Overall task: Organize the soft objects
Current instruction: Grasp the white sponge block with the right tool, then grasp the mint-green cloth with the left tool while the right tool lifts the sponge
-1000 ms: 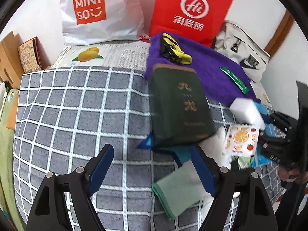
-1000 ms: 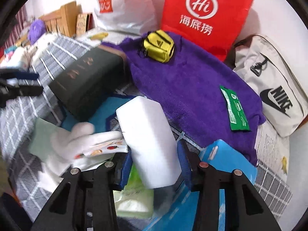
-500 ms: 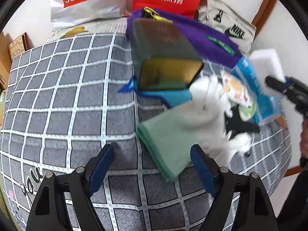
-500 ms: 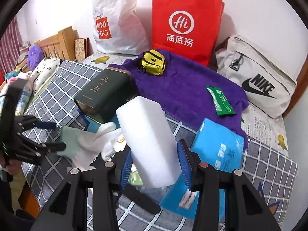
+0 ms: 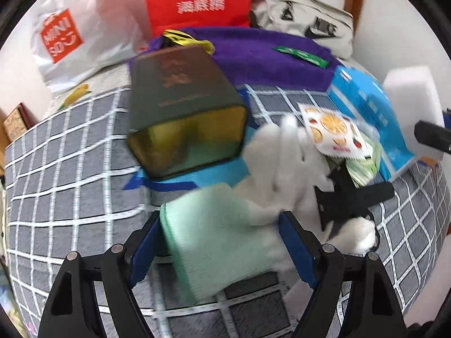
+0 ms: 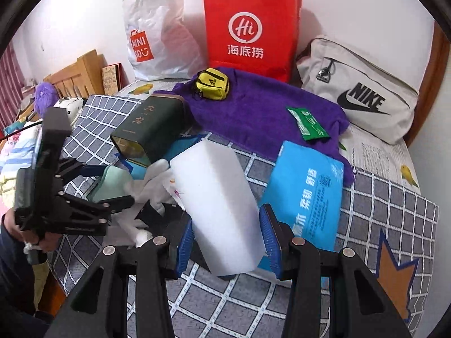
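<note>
Right gripper [image 6: 227, 242] pinches the white sponge block [image 6: 217, 208]; left gripper [image 5: 218, 249], spread, straddles the green cloth [image 5: 214, 239] beside the dark tea tin [image 5: 180, 107].

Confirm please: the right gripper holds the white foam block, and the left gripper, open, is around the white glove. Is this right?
Not quite. The left gripper is open around the folded green cloth, not the white glove, which lies beside it, as the left wrist view shows. The right gripper does hold the white foam block.
</note>
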